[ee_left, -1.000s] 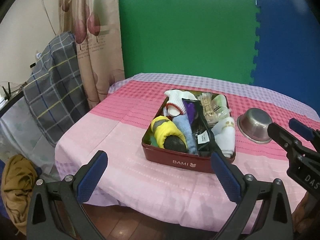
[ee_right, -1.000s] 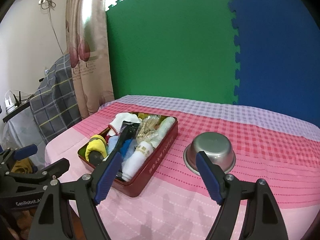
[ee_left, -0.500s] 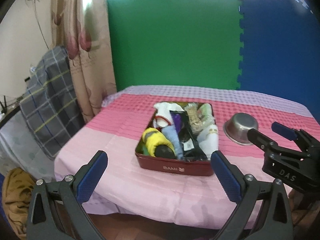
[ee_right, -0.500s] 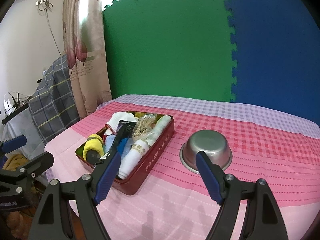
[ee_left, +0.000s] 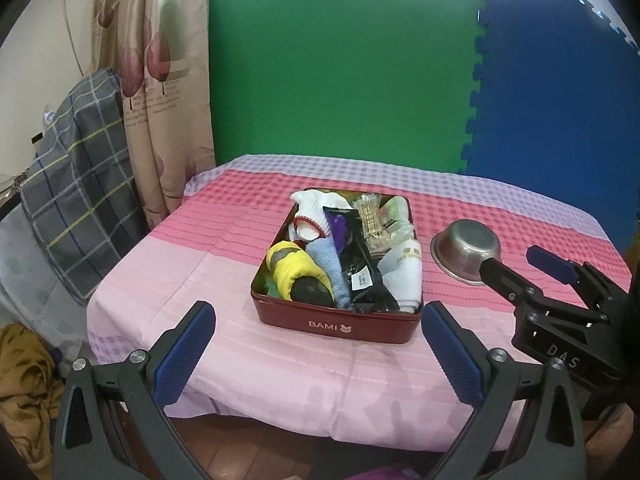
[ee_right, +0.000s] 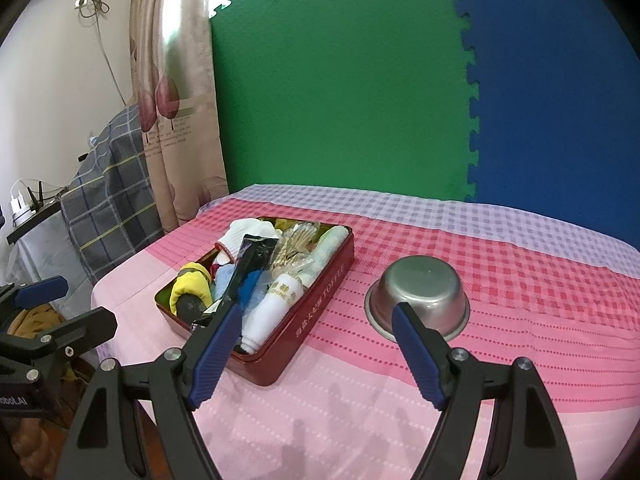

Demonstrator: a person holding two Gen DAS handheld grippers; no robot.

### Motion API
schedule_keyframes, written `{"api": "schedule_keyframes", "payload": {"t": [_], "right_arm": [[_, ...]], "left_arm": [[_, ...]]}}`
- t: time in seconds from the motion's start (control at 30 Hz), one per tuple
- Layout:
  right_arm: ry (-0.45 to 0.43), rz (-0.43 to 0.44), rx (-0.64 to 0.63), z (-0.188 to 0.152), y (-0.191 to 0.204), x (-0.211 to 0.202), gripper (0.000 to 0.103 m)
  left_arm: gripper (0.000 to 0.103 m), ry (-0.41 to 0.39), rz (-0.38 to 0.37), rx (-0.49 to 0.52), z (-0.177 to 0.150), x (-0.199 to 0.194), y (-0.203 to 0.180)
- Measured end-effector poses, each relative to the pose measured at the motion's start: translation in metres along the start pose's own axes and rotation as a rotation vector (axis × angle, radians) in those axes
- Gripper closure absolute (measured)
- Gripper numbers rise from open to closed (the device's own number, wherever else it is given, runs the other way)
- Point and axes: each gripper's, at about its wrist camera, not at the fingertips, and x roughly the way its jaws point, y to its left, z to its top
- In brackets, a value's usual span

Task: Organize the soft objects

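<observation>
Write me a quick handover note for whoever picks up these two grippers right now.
Left hand-held gripper: open, empty, short of the table edge.
Right hand-held gripper: open, empty, above the near part of the table.
Red tin sits mid-table, packed with soft items, among them a yellow glove and white socks.
Steel bowl stands empty to the tin's right.
Nothing grasped yet; all sorting remains.
</observation>
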Motion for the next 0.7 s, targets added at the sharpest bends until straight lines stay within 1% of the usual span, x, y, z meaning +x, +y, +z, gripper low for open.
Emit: {"api": "schedule_keyframes", "payload": {"t": [0.1, 0.23, 0.37, 0.43, 0.47, 0.57, 0.6, 0.7], "right_arm": [[0.001, 0.0, 0.0, -0.001, 0.0, 0.0, 0.023], [0.0, -0.001, 0.0, -0.001, -0.001, -0.001, 0.023], [0.001, -0.004, 0.002, -0.001, -0.001, -0.002, 0.023], [0.003, -0.004, 0.002, -0.001, -0.001, -0.002, 0.023], [0.005, -0.003, 0.001, -0.001, -0.001, -0.002, 0.023], [0.006, -0.002, 0.0, -0.001, 0.0, -0.001, 0.023], [0.006, -0.002, -0.001, -0.001, 0.001, -0.001, 0.023], [0.007, -0.002, -0.003, -0.002, 0.002, -0.001, 0.023]], "left_arm": [[0.001, -0.038, 0.008, 0.007, 0.001, -0.008, -0.001], [0.001, -0.098, 0.01, -0.01, 0.004, -0.022, 0.002], [0.001, -0.134, 0.06, -0.017, 0.008, -0.031, 0.005], [0.001, -0.137, 0.076, -0.026, 0.009, -0.033, 0.007], [0.001, -0.135, 0.069, -0.029, 0.008, -0.034, 0.008], [0.001, -0.131, 0.013, -0.045, 0.007, -0.034, 0.011], [0.001, -0.123, 0.005, -0.052, 0.007, -0.033, 0.012], [0.001, -0.103, 0.019, -0.062, 0.006, -0.029, 0.013]]}}
